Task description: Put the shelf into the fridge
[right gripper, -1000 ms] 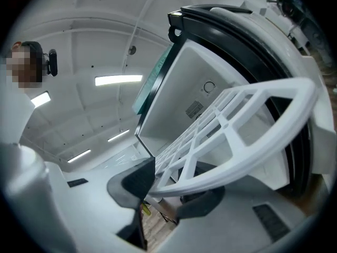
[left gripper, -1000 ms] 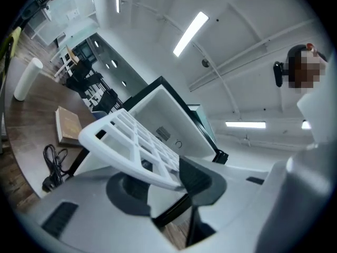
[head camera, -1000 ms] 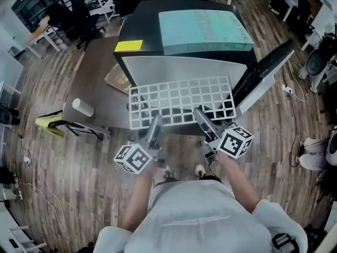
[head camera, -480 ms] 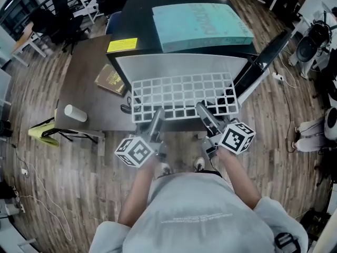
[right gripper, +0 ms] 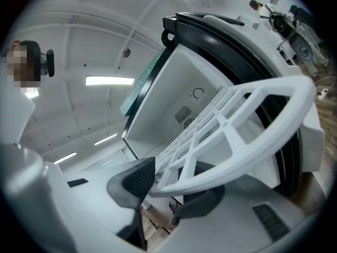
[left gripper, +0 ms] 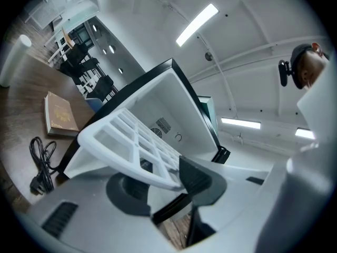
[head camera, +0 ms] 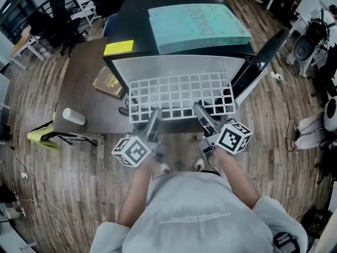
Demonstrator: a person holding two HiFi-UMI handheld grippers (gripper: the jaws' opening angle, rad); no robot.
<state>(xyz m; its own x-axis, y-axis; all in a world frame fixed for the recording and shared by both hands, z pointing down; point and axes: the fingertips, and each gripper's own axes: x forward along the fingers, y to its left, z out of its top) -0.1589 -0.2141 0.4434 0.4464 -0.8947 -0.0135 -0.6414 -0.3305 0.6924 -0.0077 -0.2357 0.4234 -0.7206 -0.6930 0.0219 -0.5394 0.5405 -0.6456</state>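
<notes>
- Pointing level, left hand-held gripper (head camera: pixel 155 116) and right hand-held gripper (head camera: pixel 198 110) each clamp near rim of shelf (head camera: pixel 181 95).
- Shelf: white rigid plastic grid, lying partly inside open fridge (head camera: pixel 179 65) with smooth white walls.

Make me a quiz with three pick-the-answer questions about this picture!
1. Where is the brown hardcover book? A. On the dark wooden table left of the black mini fridge. B. On top of the fridge. C. On the floor.
2. What colour is the flat box on the fridge? A. Red. B. Teal. C. Orange.
3. The white plastic grid shelf is: A. Flat on the floor. B. Leaning against a chair. C. Gripped by the left gripper and right gripper.
Answers: 1 A, it lies beside the fridge; 2 B, the head view shows teal; 3 C, fingers of both clamp its near edge.
</notes>
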